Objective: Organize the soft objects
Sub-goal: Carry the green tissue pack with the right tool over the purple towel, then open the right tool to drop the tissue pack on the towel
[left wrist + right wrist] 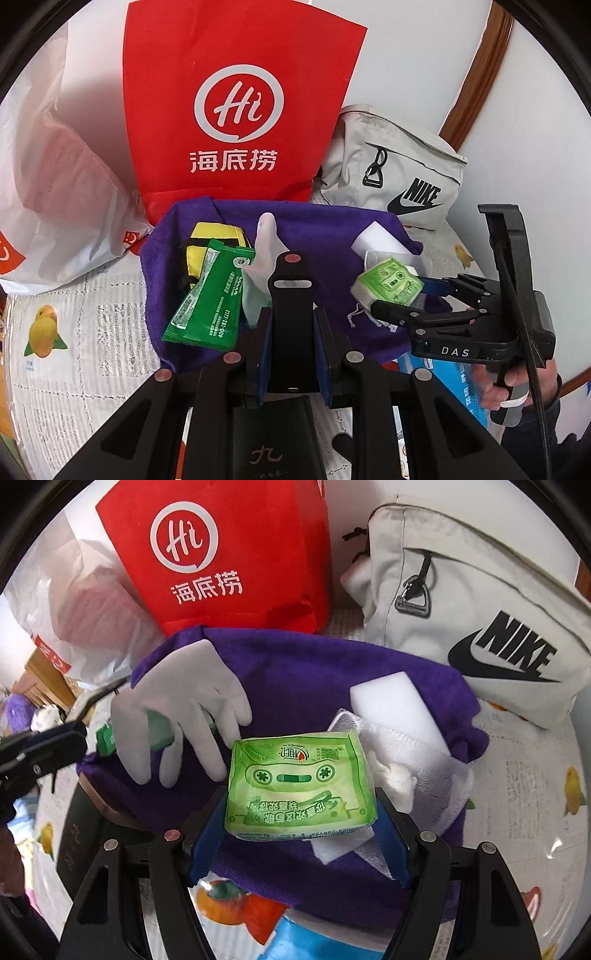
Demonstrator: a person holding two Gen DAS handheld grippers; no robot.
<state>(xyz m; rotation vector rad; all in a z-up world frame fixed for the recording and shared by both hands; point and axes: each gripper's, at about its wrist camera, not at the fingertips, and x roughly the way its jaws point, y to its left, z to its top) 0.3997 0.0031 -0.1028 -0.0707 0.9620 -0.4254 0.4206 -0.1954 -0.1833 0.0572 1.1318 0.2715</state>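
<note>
Right wrist view showed the right gripper (301, 830) clamped on a green tissue pack (299, 786), the pack wedged crosswise between the two blue pads (205, 843) and sticking out forward past them, lifted over the purple towel (295, 672). On that towel, just behind the pack, lay a white sponge block (384, 698) and a clear pouch of cotton (406, 760); to the pack's left lay a pale rubber glove (184, 705), its fingers pointing toward the camera.

From the left wrist view, the left gripper (291, 347) was closed on a black flat case (291, 306), which stood upright between its pads at the towel's near edge. Left of the case on the towel lay a green sachet (207, 299), partly over a yellow pouch (214, 236). Behind the towel stood a red bag (236, 107), a white plastic bag (55, 192) to its left, and a grey Nike bag (399, 173) to its right.
</note>
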